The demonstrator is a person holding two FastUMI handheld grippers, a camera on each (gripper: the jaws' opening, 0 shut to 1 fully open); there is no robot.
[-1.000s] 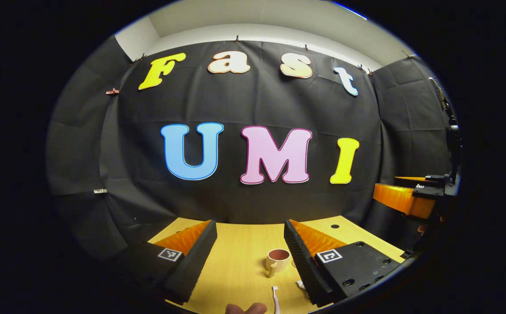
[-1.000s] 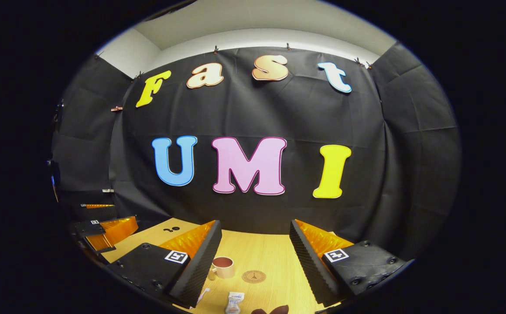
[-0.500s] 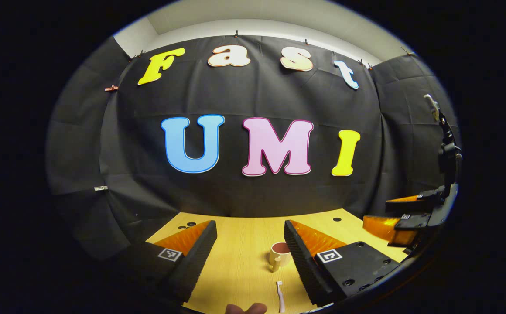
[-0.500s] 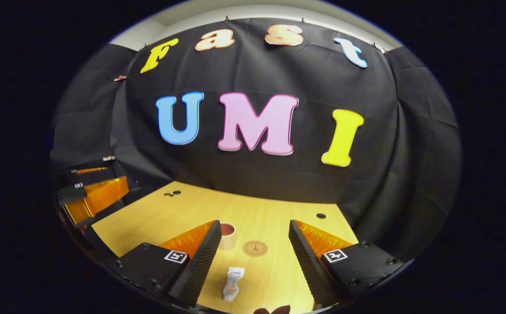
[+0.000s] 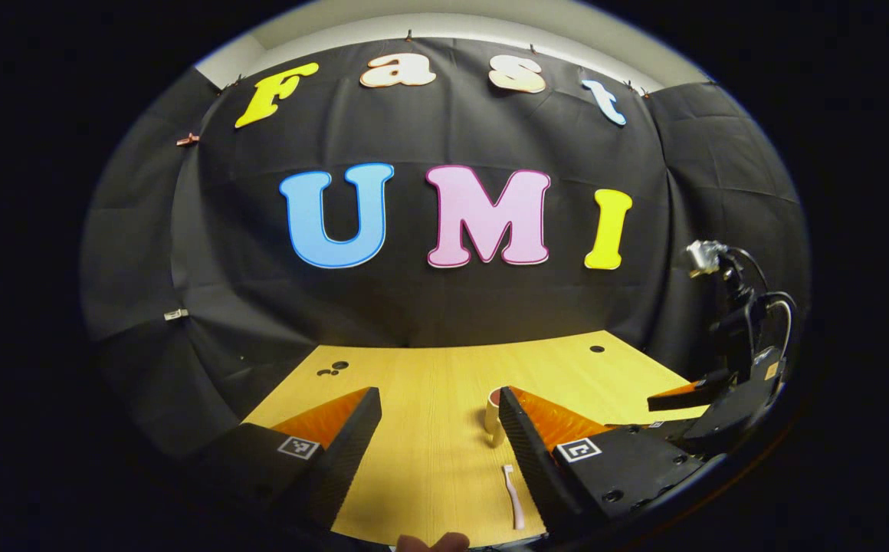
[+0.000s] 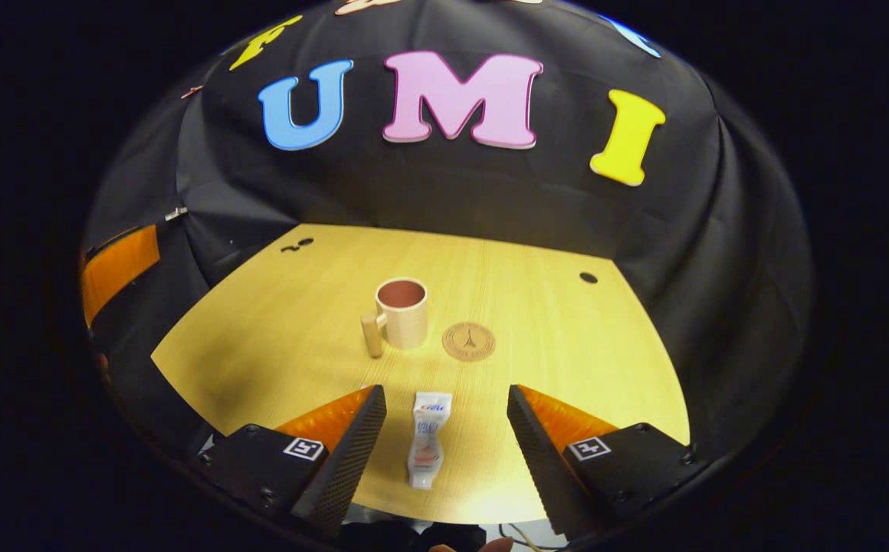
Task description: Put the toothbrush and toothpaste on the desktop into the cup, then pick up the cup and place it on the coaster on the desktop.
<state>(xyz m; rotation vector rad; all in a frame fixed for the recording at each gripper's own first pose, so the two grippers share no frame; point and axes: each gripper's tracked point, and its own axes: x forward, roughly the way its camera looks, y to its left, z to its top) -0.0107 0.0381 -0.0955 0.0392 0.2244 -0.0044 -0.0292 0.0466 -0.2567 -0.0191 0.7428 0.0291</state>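
Nothing is packed yet: toothbrush (image 5: 513, 496) and toothpaste (image 6: 428, 438) are seen flat on the worktop (image 6: 276, 337), cup (image 6: 402, 312) upright and empty beside the coaster (image 6: 468, 341). Right gripper (image 6: 444, 452) is held over the crumpled white tube, fingers spread; left gripper (image 5: 438, 452) fingers spread too, pale toothbrush between them.

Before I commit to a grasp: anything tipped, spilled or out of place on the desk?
Nothing stands out. The cup stands upright beside the coaster, the toothpaste lies flat between the open right gripper fingers, and the toothbrush lies flat.
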